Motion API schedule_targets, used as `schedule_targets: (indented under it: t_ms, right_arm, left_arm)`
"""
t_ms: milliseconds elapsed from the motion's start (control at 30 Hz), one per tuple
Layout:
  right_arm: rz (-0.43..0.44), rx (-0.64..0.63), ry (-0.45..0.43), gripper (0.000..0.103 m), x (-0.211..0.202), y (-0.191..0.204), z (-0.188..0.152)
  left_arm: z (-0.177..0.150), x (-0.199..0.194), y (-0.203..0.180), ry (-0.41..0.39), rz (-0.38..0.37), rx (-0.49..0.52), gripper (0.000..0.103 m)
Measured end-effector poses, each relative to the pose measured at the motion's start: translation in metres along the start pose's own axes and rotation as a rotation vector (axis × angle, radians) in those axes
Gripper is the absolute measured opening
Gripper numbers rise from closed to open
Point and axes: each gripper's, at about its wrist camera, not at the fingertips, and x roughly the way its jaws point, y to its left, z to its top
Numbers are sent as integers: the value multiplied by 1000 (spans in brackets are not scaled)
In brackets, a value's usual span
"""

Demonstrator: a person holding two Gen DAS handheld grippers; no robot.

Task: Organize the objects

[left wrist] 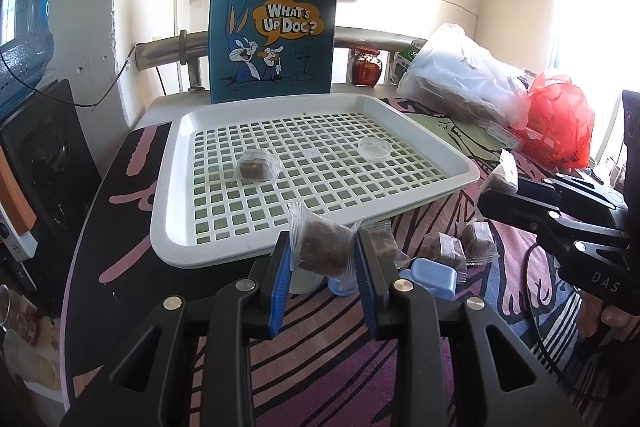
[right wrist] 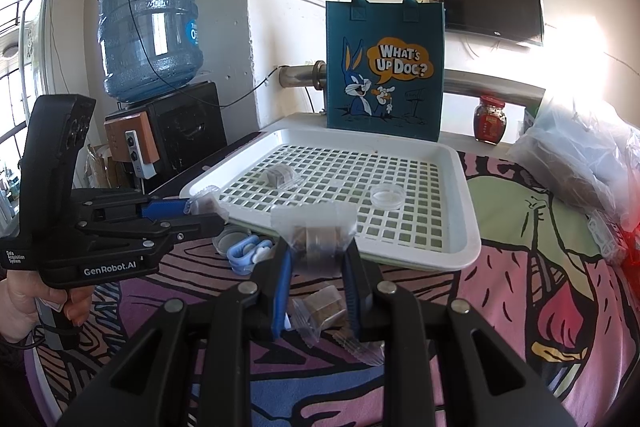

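Observation:
A white slotted tray (left wrist: 448, 183) (right wrist: 460, 247) lies on the patterned table. In it are one wrapped brown snack cube (left wrist: 258, 165) (right wrist: 282, 175) and a clear round lid (left wrist: 374, 148) (right wrist: 387, 195). My left gripper (left wrist: 322, 253) (right wrist: 200, 213) is shut on a wrapped brown cube (left wrist: 324, 247) just over the tray's near edge. My right gripper (right wrist: 316, 247) (left wrist: 496, 187) is shut on another wrapped cube (right wrist: 316, 239) near the tray's front rim. Several wrapped cubes (left wrist: 452, 247) (right wrist: 324, 309) lie loose on the table.
A blue Bugs Bunny tote bag (left wrist: 272, 31) (right wrist: 384, 67) stands behind the tray. A blue case (left wrist: 434, 275) and a blue clip (right wrist: 248, 255) lie before it. Plastic bags (left wrist: 464, 75), a red bag (left wrist: 560, 119) and a jar (right wrist: 490, 121) are at the right; a water dispenser (right wrist: 148, 23) at the left.

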Motion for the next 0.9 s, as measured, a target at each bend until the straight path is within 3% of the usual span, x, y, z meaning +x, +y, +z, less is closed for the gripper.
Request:
schedule_targets:
  t_ms: [900]
  right_arm:
    - [4,1,-1,23,0,1,0]
  left_arm:
    - [-3,2,1,6,-2,-8,29]
